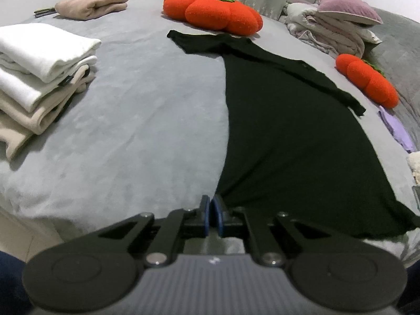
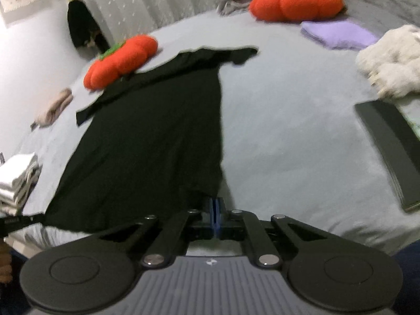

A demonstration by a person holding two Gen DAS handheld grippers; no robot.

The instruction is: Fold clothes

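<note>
A black short-sleeved dress (image 1: 275,131) lies flat on the grey bed (image 1: 144,131), neckline at the far end and hem toward me. My left gripper (image 1: 211,204) is shut, its blue pads pinching the near left hem corner. In the right wrist view the same dress (image 2: 157,144) stretches away to the left. There my right gripper (image 2: 215,204) is shut on the near right hem corner, low over the bed cover (image 2: 288,144). Both sleeves lie spread out at the far end.
A stack of folded white and beige clothes (image 1: 39,73) sits to the left, with a folded pink garment (image 1: 92,4) behind it. Two orange pumpkin cushions (image 1: 212,10) (image 1: 367,81) flank the dress top. A purple folded cloth (image 2: 338,35), white fluffy item (image 2: 391,60) and dark flat case (image 2: 393,152) lie on the right.
</note>
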